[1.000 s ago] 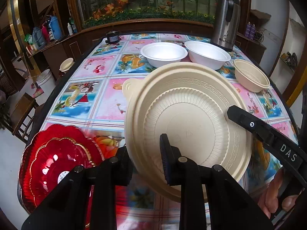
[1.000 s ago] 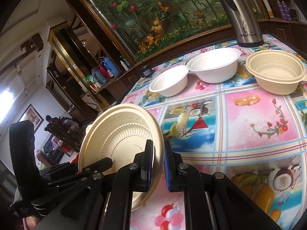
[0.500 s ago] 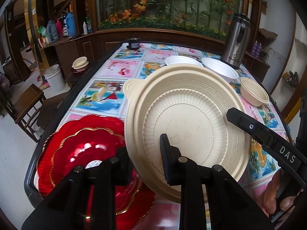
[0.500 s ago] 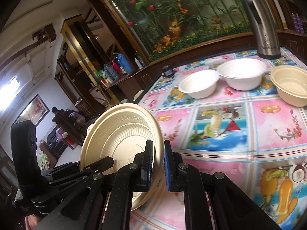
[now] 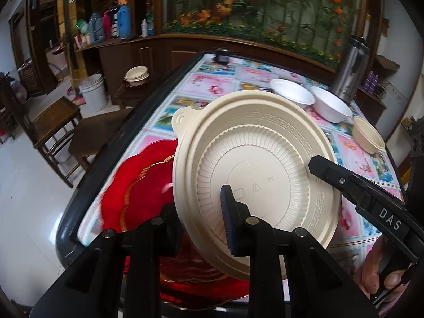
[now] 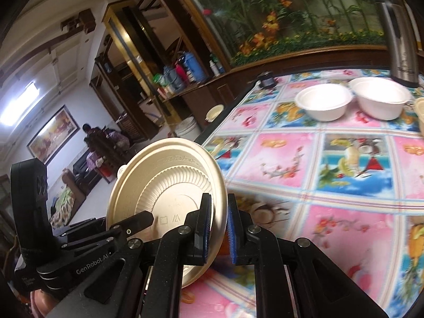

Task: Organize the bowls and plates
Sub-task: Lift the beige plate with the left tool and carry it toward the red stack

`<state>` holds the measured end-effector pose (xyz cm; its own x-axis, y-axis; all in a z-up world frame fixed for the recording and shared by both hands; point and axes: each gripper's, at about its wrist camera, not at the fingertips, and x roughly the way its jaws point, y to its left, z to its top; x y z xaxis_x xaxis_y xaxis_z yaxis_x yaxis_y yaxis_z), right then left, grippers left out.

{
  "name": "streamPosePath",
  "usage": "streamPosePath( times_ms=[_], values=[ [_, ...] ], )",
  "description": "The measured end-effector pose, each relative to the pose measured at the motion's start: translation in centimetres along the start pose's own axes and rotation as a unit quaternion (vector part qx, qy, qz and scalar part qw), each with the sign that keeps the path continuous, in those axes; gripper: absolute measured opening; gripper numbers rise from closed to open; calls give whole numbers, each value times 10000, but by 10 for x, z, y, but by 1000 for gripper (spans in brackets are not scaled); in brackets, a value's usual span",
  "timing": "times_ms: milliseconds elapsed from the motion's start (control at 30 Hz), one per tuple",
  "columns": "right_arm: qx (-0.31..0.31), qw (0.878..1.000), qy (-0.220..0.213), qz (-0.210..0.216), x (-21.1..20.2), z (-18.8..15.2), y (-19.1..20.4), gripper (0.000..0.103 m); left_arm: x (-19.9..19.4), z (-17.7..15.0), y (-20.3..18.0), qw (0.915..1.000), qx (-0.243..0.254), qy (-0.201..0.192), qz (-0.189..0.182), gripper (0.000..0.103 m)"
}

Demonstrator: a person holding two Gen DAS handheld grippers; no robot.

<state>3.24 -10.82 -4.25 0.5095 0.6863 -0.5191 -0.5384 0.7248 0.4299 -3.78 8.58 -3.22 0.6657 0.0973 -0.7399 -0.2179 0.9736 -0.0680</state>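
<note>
A cream plastic plate (image 5: 254, 164) is held tilted above the table, its underside toward me. My left gripper (image 5: 201, 228) is shut on its lower rim. My right gripper (image 6: 218, 228) is shut on the same plate (image 6: 169, 188) at its right edge; its finger shows in the left wrist view (image 5: 355, 193). Red scalloped plates (image 5: 137, 193) lie stacked at the table's near left corner, below the cream plate. Two white bowls (image 5: 292, 94) (image 5: 331, 106) and a cream bowl (image 5: 368, 135) stand at the far right; both white bowls show in the right wrist view (image 6: 323, 100) (image 6: 381, 98).
A steel thermos (image 5: 352, 66) stands behind the bowls. A small dark jar (image 5: 221, 55) sits at the table's far edge. The table (image 6: 331, 172) has a colourful picture cloth. Wooden chairs (image 5: 55, 124) and a white bucket (image 5: 92, 90) stand on the floor to the left.
Both grippers have carried the cream plate back and to the left, over the red plates at the table's near left corner. The bowls look farther away.
</note>
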Motion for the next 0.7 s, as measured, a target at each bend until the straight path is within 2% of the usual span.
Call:
streamPosePath(
  times_ms=[400,700],
  values=[
    [-288,9984,439,221,32,-16,35,15,6,-10,36,9992,-268,143,246,22],
    [-315,9981,476,230,33,-22,40,15,8,-15,40,9990,-283,154,312,22]
  ],
)
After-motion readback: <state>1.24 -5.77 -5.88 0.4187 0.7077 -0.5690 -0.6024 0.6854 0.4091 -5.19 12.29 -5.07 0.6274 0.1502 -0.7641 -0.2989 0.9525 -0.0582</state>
